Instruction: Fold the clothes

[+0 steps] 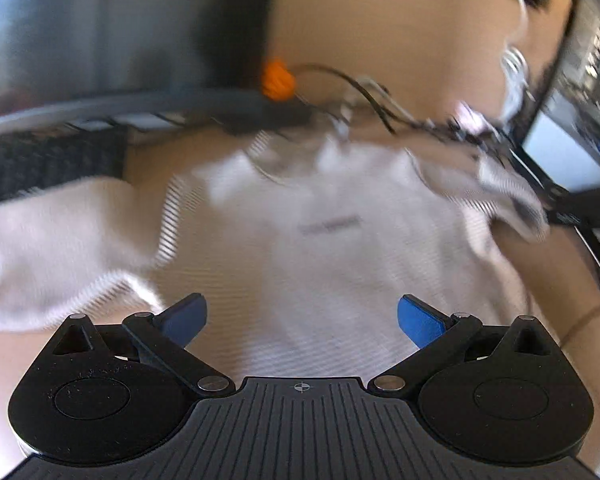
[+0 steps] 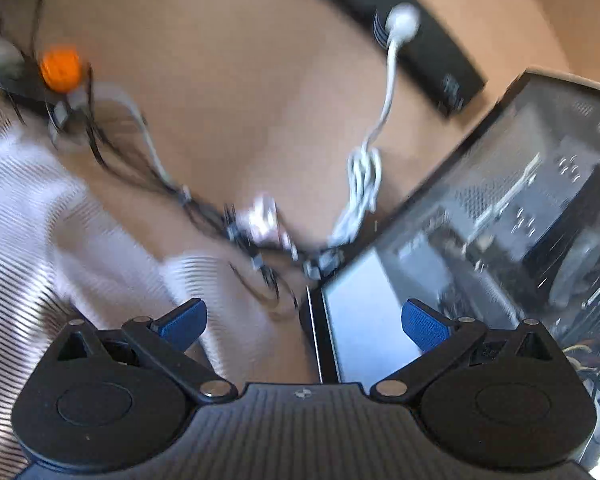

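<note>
Both views are smeared by motion blur, so fine detail is hard to make out. In the left wrist view a white, finely striped shirt [image 1: 320, 240] is seen spread on the tan counter [image 1: 380, 32], its neck opening turned away from the camera and a small dark print on the chest left unreadable. One sleeve [image 1: 52, 248] is laid out to the left and the other is bunched at the right, near the base of a monitor [image 1: 572, 120] that is cut off by the frame edge. The left gripper [image 1: 302, 320] is held over the lower body of the shirt with its jaws spread wide and nothing between them.

In the right wrist view only the shirt's right portion [image 2: 40, 220] is shown, the rest being cut off at the left edge. The right gripper [image 2: 304, 326] is held with its jaws released and empty, over the sleeve edge, a bare strip of counter and the monitor's corner. A clear-sided computer case [image 2: 540, 200] is seen at the right, its internal parts visible but blurred.

Behind the shirt a tangle of dark wires [image 2: 140, 160] with an orange part [image 2: 60, 68] is laid, touching or just beside the collar; which cannot be told. A coiled white cable [image 2: 364, 184] is seen near the case. Open counter is left beyond the wires.
</note>
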`<state>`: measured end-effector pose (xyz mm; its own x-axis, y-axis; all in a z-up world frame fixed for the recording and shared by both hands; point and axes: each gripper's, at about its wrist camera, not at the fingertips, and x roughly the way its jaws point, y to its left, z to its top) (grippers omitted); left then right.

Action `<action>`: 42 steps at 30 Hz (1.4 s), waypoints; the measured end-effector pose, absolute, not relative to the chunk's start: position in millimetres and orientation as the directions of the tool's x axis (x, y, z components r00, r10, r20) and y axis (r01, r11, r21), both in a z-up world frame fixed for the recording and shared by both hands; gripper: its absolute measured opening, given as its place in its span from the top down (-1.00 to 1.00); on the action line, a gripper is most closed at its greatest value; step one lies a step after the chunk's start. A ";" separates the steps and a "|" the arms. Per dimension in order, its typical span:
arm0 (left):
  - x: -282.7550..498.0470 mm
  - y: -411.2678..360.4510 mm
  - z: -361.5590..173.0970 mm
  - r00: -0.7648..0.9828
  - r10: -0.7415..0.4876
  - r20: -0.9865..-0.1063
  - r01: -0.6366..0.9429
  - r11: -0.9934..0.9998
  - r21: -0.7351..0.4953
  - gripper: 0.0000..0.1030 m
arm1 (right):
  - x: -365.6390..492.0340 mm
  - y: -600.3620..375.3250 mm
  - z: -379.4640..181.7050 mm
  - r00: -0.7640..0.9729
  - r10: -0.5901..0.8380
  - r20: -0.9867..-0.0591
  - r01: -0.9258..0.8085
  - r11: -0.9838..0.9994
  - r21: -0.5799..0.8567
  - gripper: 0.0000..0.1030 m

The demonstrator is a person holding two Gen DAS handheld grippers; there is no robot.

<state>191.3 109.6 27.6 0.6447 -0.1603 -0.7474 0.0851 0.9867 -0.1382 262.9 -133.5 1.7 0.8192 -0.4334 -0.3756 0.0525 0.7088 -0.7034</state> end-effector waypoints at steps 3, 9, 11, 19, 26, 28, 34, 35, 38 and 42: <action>188.0 99.4 16.5 0.616 -0.198 -0.762 0.103 0.980 -0.171 -1.00 | 263.3 -134.3 2.8 0.842 -0.409 -0.353 0.057 0.717 -0.695 -1.00; 192.1 92.6 2.8 0.603 -0.215 -0.768 0.108 0.976 -0.188 -1.00 | 276.9 -142.5 22.7 0.765 0.063 -0.641 -0.190 0.973 -0.131 -1.00; 193.9 91.5 2.5 0.597 -0.212 -0.773 0.109 0.977 -0.184 -1.00 | 292.4 -141.5 10.6 0.679 0.190 -0.709 -0.236 0.971 0.035 -1.00; 191.5 79.7 -0.9 0.586 -0.185 -0.789 0.189 0.978 -0.089 -1.00 | 321.8 -120.3 -29.1 0.602 0.235 -0.763 -0.364 0.932 0.000 -1.00; 195.7 65.3 -2.3 0.587 -0.186 -0.788 0.225 0.972 -0.062 -1.00 | 308.2 -163.3 -23.6 0.603 0.206 -0.771 -0.311 0.950 0.011 -1.00; 200.1 60.8 -2.4 0.581 -0.211 -0.786 0.262 0.963 -0.066 -1.00 | 299.1 -180.3 -21.9 0.619 0.176 -0.766 -0.271 0.963 0.003 -1.00; 215.2 54.2 1.3 0.538 -0.258 -0.802 0.300 0.948 -0.104 -1.00 | 276.1 -207.8 2.4 0.676 0.028 -0.736 -0.119 0.990 -0.071 -1.00; 213.9 57.1 2.6 0.530 -0.273 -0.803 0.292 0.948 -0.129 -1.00 | 265.6 -208.9 9.6 0.687 0.043 -0.725 -0.124 0.991 -0.058 -1.00; 204.2 67.5 4.8 0.509 -0.319 -0.800 0.278 0.940 -0.198 -1.00 | 227.5 -206.0 24.7 0.697 0.104 -0.709 -0.141 0.990 0.006 -1.00; 193.4 70.6 3.1 0.502 -0.349 -0.791 0.338 0.921 -0.192 -1.00 | 179.7 -179.4 14.8 0.662 0.098 -0.743 -0.142 0.990 0.004 -1.00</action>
<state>193.4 70.6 3.1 0.5018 -0.3489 -0.7915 0.3380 0.9214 -0.1919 179.7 -179.4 14.8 0.6619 0.0981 -0.7431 -0.1421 0.9898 0.0041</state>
